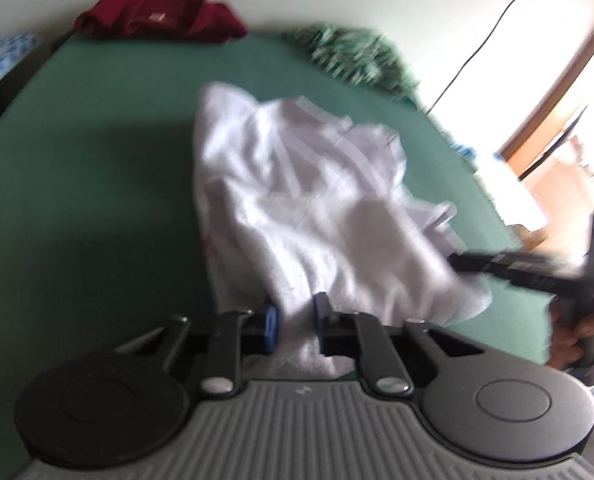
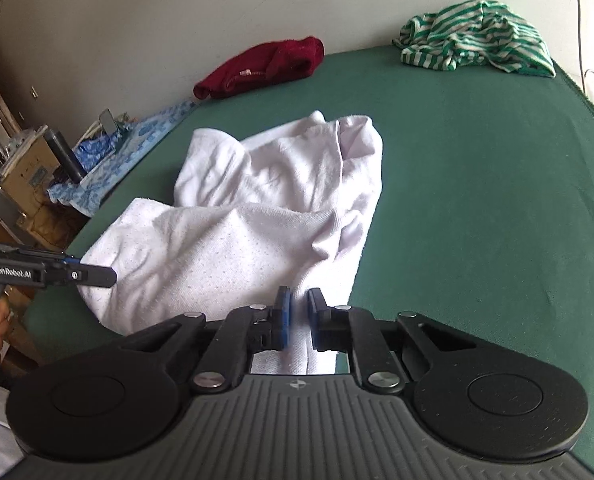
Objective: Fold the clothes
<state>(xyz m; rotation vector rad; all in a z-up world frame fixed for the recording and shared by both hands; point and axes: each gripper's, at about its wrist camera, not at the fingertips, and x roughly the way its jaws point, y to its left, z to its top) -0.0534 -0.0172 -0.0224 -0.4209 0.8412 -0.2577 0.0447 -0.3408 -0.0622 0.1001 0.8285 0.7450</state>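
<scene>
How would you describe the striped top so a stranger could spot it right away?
Start at the green table and look to its far corner by the wall. The striped top lies crumpled there, the only garment with green and white stripes; the maroon garment and white shirt are plain.

White shirt (image 2: 257, 216), maroon garment (image 2: 263, 67) — green-and-white striped top (image 2: 477, 36)

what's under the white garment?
Green table cover shows all around the white garment; both the left gripper and right gripper pinch its near edge. Anything beneath the folds is hidden.

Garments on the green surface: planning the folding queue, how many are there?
3: white shirt in both grippers, maroon garment by the wall, green-striped top in the far corner. Others may lie out of view.
</scene>
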